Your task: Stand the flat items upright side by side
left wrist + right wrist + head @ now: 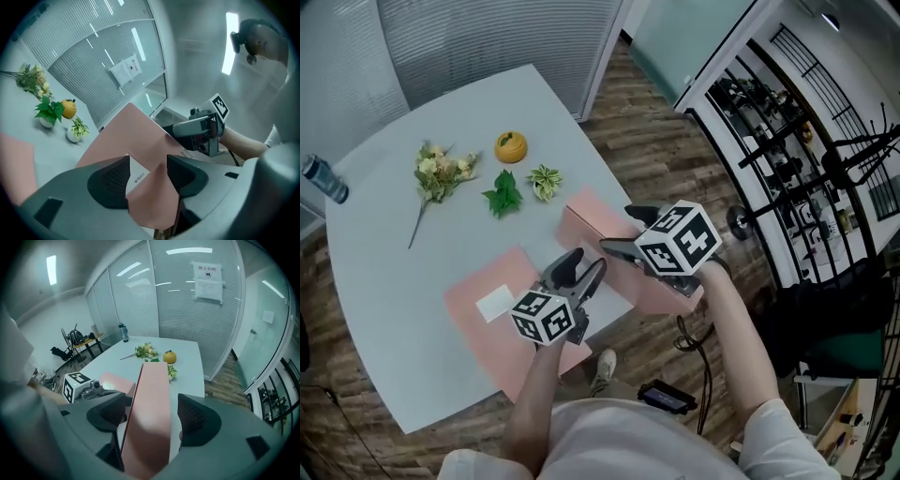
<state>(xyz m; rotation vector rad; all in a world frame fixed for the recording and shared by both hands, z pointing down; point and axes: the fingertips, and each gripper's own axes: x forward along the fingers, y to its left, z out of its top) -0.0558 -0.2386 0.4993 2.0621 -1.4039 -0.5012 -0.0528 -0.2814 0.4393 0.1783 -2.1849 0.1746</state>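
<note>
A pink book (586, 220) stands tilted on edge near the table's right edge, between both grippers. My left gripper (581, 267) is shut on its near corner. In the left gripper view both pads meet that book (126, 136), one on its white spine strip. From the right, my right gripper (619, 230) straddles the book's top edge. In the right gripper view the book (152, 399) runs between the open jaws with a gap on each side. A second pink book (478, 291) with a white label lies flat on the table to the left.
At the back of the pale table (384, 281) lie a flower sprig (441, 173), an orange ornament (511, 147), a green leafy plant (502, 194) and a small potted plant (545, 180). A bottle (323, 178) stands at the far left. Wooden floor lies past the table's right edge.
</note>
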